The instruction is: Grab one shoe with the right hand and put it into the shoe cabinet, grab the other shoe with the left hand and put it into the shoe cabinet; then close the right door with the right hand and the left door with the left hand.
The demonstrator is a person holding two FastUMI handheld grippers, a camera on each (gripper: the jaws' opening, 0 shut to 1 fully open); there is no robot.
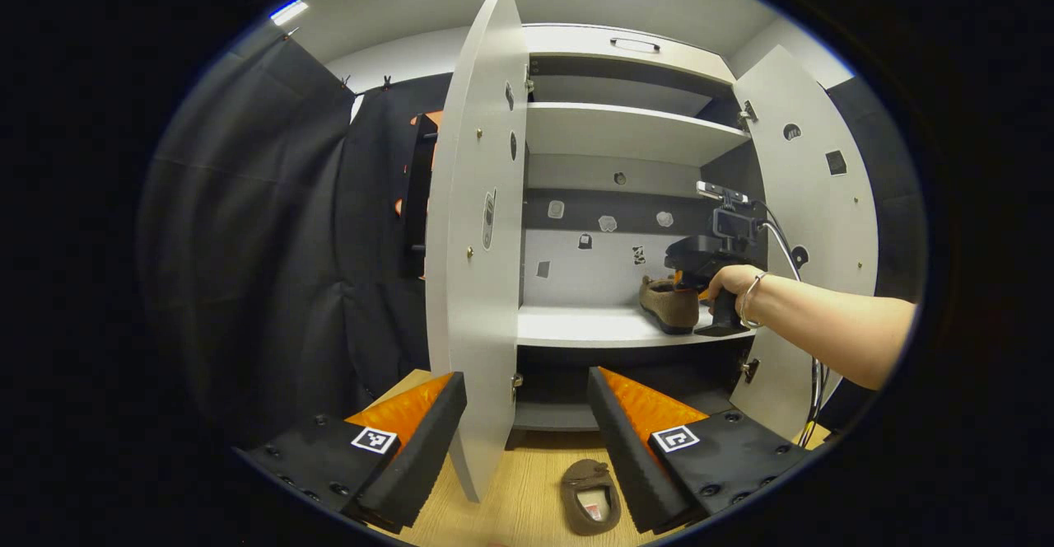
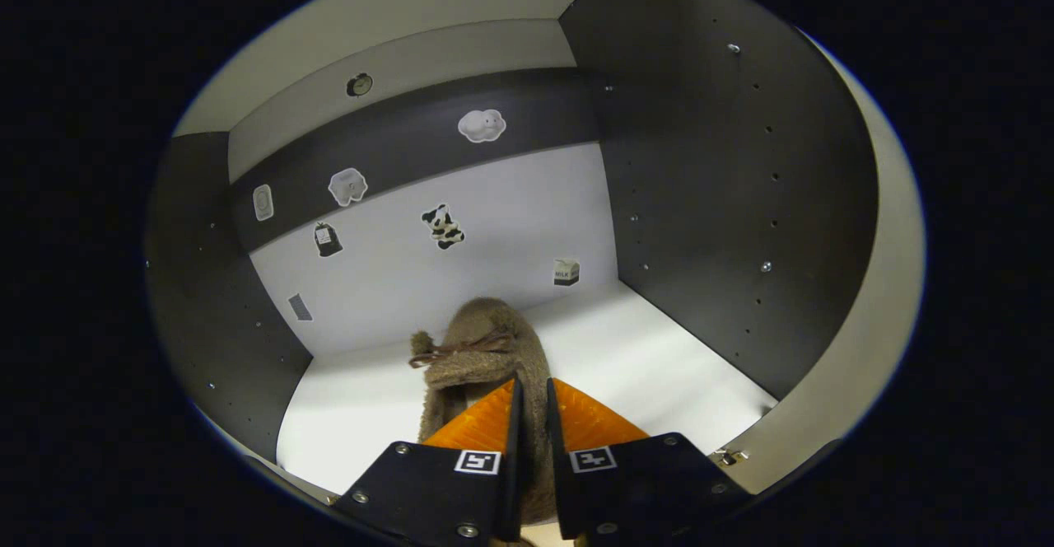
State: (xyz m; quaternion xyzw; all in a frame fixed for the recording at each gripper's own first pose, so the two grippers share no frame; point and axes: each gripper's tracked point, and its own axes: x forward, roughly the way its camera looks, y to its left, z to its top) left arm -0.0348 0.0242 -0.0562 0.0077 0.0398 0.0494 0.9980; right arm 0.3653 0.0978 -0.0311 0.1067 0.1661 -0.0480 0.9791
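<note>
The right gripper (image 2: 531,415) has its jaws pinched narrow on one shoe (image 2: 486,357), which sits on the cabinet (image 1: 626,131) shelf, so it looks ready for release. The left gripper (image 1: 527,423) waits with jaws wide before the cabinet, above the other shoe (image 1: 591,493) on the floor.

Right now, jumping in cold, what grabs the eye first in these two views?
The open shoe cabinet, both doors swung wide, dominates the left gripper view. On its lower shelf a hand holds the right claw shut on a brown shoe that rests on the white shelf. The second shoe lies on the wooden floor, just ahead of the open left claw.
</note>
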